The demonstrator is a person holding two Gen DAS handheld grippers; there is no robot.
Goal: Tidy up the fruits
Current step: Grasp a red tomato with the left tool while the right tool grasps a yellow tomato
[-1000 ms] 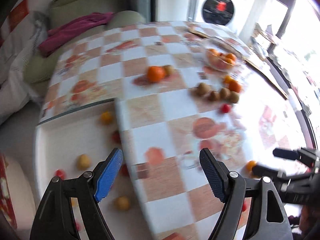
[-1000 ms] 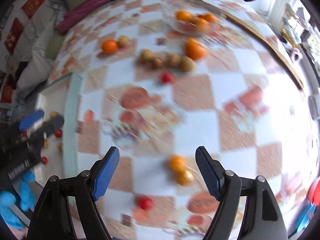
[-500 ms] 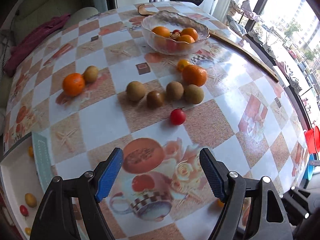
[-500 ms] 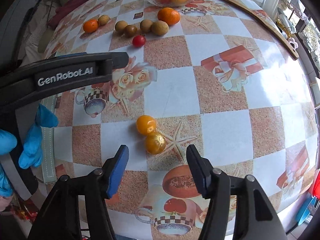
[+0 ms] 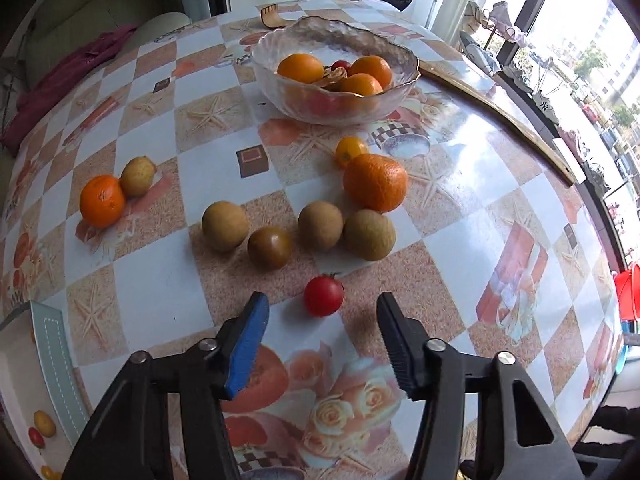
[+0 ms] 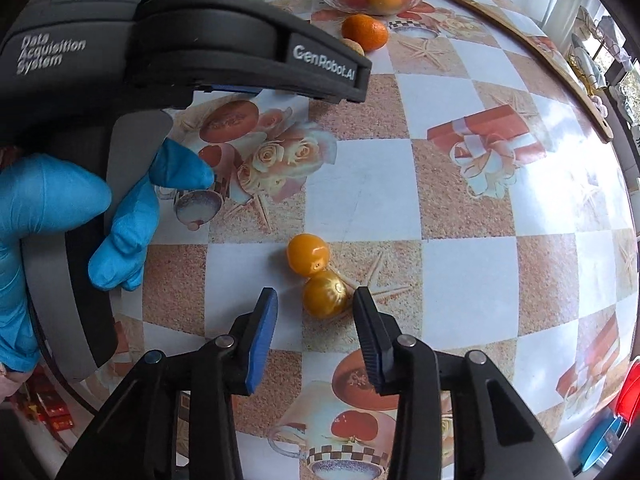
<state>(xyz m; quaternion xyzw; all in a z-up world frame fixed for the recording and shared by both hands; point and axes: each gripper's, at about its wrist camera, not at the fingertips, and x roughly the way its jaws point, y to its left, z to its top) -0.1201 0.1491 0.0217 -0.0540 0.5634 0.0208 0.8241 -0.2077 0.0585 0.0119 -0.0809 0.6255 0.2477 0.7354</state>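
Observation:
In the left wrist view my left gripper (image 5: 320,308) is open, its jaws on either side of a red cherry tomato (image 5: 323,295) on the table. Beyond it lie several brown fruits (image 5: 320,225), a big orange (image 5: 375,182), a small yellow tomato (image 5: 349,149) and a glass bowl (image 5: 402,92) holding oranges. A mandarin (image 5: 102,201) and a yellowish fruit (image 5: 138,176) lie at the left. In the right wrist view my right gripper (image 6: 315,300) is open around a yellow tomato (image 6: 325,294), which touches a second one (image 6: 308,253).
The round table (image 5: 460,240) has a checked, patterned cloth. A wooden strip (image 5: 500,112) runs along its far right edge. The left gripper's body and a blue-gloved hand (image 6: 60,216) fill the left of the right wrist view. A white tray (image 5: 24,408) with small fruits sits low at left.
Both grippers have moved forward and down over the table. The left one has closed in on the red tomato, the right one on the yellow tomato; the right jaws have narrowed.

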